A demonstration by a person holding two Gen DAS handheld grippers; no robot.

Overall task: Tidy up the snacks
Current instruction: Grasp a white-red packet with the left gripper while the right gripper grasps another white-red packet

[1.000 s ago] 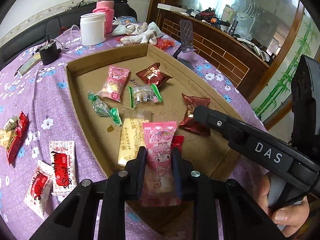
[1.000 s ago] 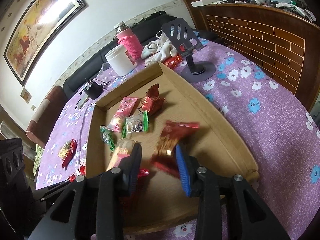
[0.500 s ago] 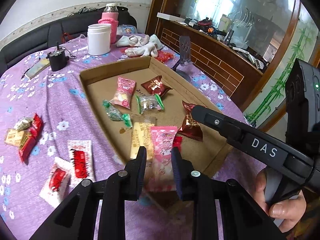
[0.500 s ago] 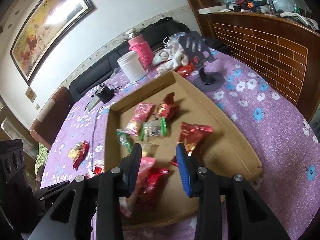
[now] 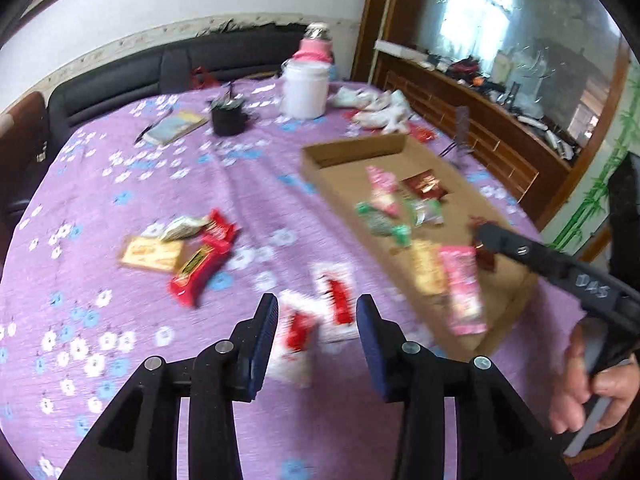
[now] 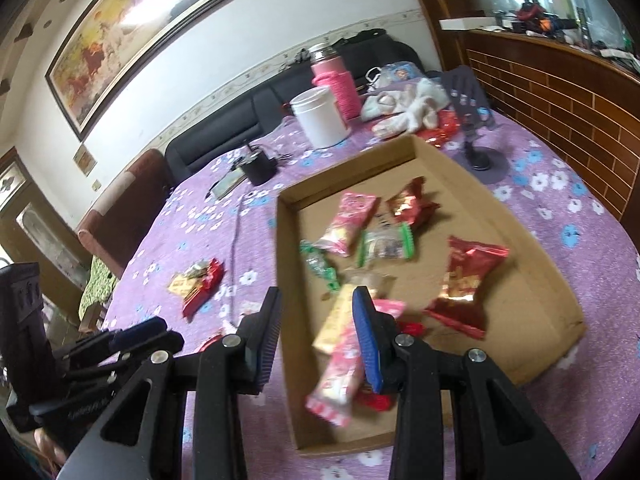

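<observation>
My left gripper (image 5: 316, 308) hangs above the purple tablecloth, its jaws opening, nothing pressed between the pads. Two white-and-red packets (image 5: 334, 304) lie on the cloth below it. To its right stands the shallow cardboard box (image 5: 352, 152) with several snacks, the pink packet (image 5: 462, 292) lying near its front corner. My right gripper (image 6: 316, 312) hovers open and empty over the box's left wall (image 6: 286, 280), with the pink packet (image 6: 340, 372) and a red foil packet (image 6: 466, 280) beneath. A red bar (image 5: 200, 268) and a yellow packet (image 5: 150, 254) lie further left on the cloth.
At the table's far side stand a white jar (image 5: 304, 88), a pink flask (image 5: 316, 44), a black cup (image 5: 228, 120) and white cloths (image 6: 412, 108). A phone stand (image 6: 476, 120) is behind the box. A person's hand (image 5: 592, 392) holds the right gripper's handle.
My left gripper let go of the pink packet, which now lies in the box, then swung left over the tablecloth packets with wider jaws. The right gripper drew back a little, still empty.
</observation>
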